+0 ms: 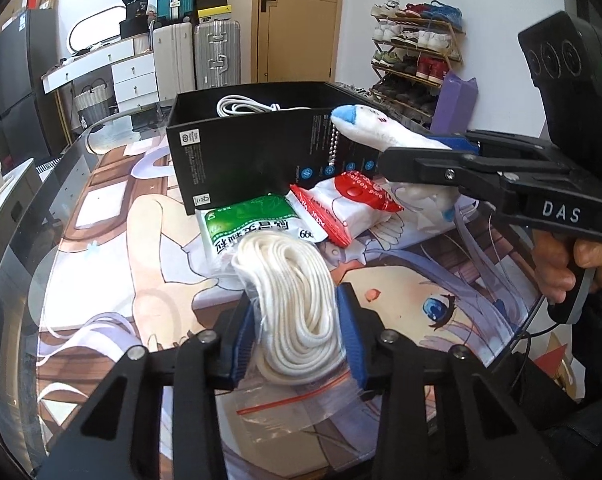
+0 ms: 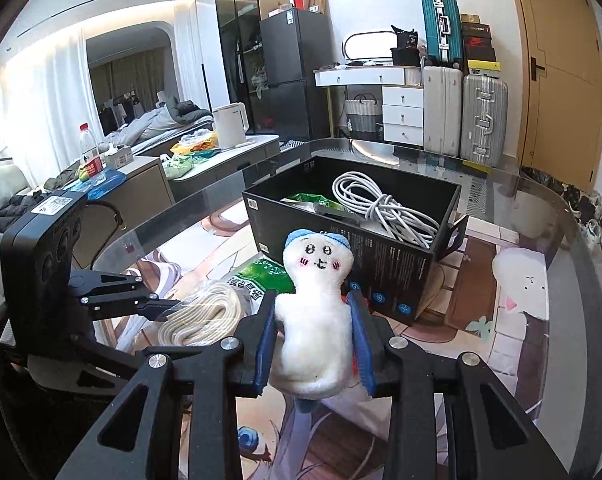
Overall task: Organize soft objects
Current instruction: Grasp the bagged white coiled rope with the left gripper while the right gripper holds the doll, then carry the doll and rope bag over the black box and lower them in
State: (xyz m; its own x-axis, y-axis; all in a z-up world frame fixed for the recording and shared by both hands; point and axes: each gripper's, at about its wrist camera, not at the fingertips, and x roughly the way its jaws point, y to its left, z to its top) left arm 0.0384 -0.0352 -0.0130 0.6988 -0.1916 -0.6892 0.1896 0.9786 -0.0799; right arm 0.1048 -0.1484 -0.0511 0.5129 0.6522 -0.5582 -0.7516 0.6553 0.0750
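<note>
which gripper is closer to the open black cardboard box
Right. The right gripper, shut on the white plush doll, hangs just before the black box; the left gripper clamps bagged white rope farther back.

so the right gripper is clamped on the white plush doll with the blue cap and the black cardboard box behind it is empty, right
Not quite: the black cardboard box holds a coiled white cable and a green packet, as the right wrist view shows. The right gripper does clamp the white plush doll.

Both hand-held grippers angled down: left (image 1: 297, 320) & right (image 2: 313, 336) clamped tight.
</note>
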